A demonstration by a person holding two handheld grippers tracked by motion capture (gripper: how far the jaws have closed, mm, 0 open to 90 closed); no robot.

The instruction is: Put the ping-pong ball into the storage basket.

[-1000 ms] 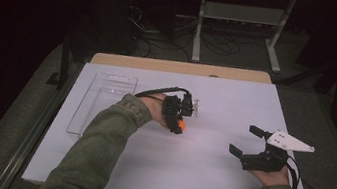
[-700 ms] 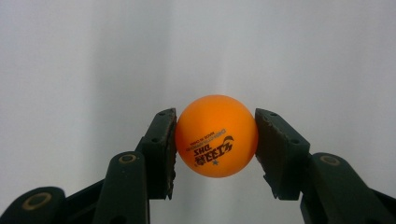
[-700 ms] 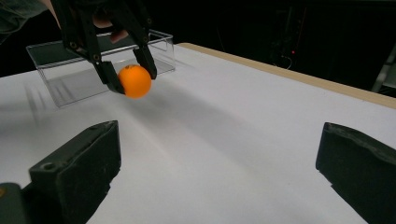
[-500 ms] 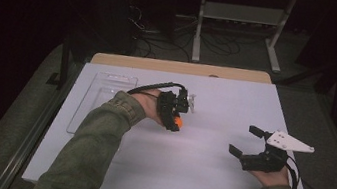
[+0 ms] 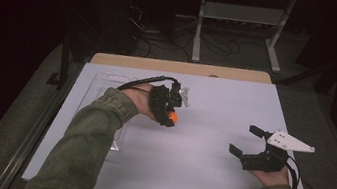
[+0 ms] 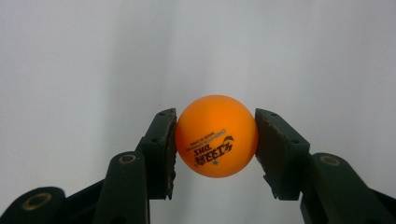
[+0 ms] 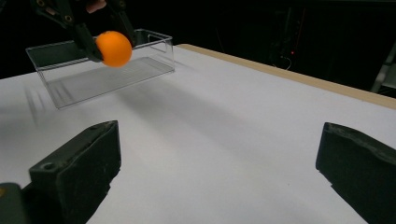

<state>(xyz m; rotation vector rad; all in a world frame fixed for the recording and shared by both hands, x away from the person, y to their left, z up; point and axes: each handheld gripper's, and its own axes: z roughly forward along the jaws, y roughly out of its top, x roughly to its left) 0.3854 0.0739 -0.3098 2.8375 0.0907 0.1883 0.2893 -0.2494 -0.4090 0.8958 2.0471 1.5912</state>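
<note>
An orange ping-pong ball [image 6: 216,136] with dark print is clamped between the two black pads of my left gripper [image 6: 215,140], which hangs above the white table. From above, the ball [image 5: 172,118] shows at the tip of the left gripper [image 5: 169,119], near the table's middle left. The right gripper view catches the same ball [image 7: 113,48] held in the air in front of a clear box [image 7: 102,70]. My right gripper [image 5: 244,140] rests at the table's right with its jaws wide apart; in its own view the gripper [image 7: 219,158] has nothing between the jaws.
The clear plastic box [image 5: 105,95] stands at the table's left, partly behind my left forearm [image 5: 82,147]. The white table top [image 5: 214,111] has a wooden strip along its far edge. Dark floor, cables and a metal stand lie beyond.
My left hand has lifted the ball and carried it up and away toward the box's side. The right gripper has stayed put.
</note>
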